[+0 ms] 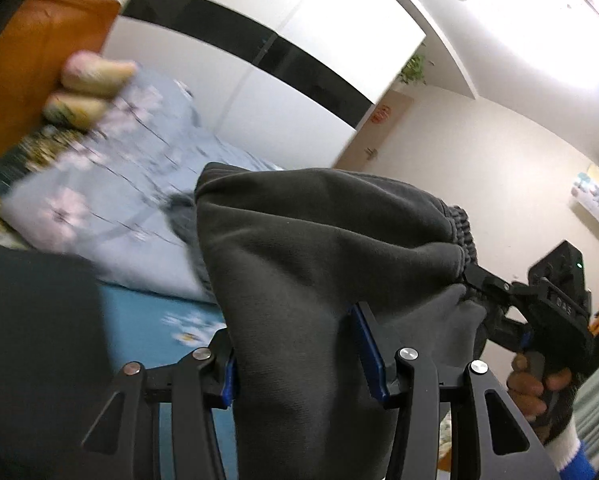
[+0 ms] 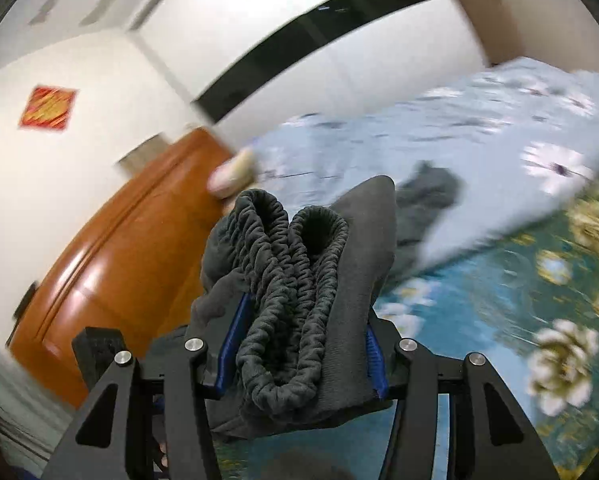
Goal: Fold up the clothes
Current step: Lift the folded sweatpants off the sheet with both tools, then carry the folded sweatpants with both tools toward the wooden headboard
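Right wrist view shows the right gripper [image 2: 299,344] clamped on the dark grey trousers' [image 2: 291,280] elastic waistband, left gripper [image 1: 299,344] pinching their cloth above the bed [image 2: 479,280]; keep both level and taut.

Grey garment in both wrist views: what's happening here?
A person holds the grey garment up over the bed with both grippers. The left gripper is clamped on plain fabric, the right gripper on the bunched elastic waistband. It hangs lifted, not yet folded.
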Action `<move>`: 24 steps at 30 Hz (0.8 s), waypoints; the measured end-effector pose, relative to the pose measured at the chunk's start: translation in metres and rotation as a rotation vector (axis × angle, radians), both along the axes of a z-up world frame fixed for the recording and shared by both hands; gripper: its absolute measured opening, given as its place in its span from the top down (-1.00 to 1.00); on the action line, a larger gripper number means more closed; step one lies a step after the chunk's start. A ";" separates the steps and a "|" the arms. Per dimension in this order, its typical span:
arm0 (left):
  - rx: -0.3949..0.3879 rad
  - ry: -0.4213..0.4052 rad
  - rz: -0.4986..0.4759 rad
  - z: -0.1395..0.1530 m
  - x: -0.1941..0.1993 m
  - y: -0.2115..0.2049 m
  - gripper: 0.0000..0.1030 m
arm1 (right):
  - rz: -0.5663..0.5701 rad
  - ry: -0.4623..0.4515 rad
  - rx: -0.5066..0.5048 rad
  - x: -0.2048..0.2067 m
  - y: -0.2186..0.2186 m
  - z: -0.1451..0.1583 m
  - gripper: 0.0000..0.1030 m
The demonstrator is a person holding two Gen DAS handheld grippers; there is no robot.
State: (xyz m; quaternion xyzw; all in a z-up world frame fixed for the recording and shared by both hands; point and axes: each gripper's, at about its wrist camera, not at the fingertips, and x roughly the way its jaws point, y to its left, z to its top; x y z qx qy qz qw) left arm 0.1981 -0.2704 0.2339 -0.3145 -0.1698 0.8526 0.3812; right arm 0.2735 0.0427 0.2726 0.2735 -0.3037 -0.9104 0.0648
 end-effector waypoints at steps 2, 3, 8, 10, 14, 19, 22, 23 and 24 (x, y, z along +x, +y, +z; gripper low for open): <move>-0.045 0.020 0.038 0.012 -0.001 -0.042 0.01 | 0.083 0.024 -0.025 -0.025 -0.030 0.005 -0.03; -0.065 0.024 0.058 0.017 -0.002 -0.062 0.01 | 0.126 0.035 -0.040 -0.038 -0.046 0.007 -0.03; -0.164 -0.032 0.155 0.029 -0.022 -0.164 0.01 | 0.335 0.033 -0.140 -0.105 -0.134 0.006 -0.03; -0.211 -0.072 0.195 0.029 -0.036 -0.199 0.01 | 0.404 0.008 -0.172 -0.131 -0.172 0.002 -0.03; -0.275 -0.166 0.233 0.012 -0.071 -0.250 0.01 | 0.509 -0.067 -0.214 -0.168 -0.241 -0.021 -0.03; -0.251 -0.319 0.258 -0.059 -0.107 -0.287 0.01 | 0.525 -0.125 -0.183 -0.198 -0.287 -0.057 -0.02; -0.265 -0.397 0.293 -0.105 -0.121 -0.290 -0.02 | 0.482 -0.226 -0.131 -0.212 -0.293 -0.094 -0.02; -0.236 -0.407 0.296 -0.112 -0.121 -0.292 -0.04 | 0.469 -0.250 -0.124 -0.215 -0.293 -0.105 -0.02; -0.201 -0.411 0.301 -0.116 -0.120 -0.294 -0.05 | 0.458 -0.268 -0.124 -0.216 -0.291 -0.115 -0.02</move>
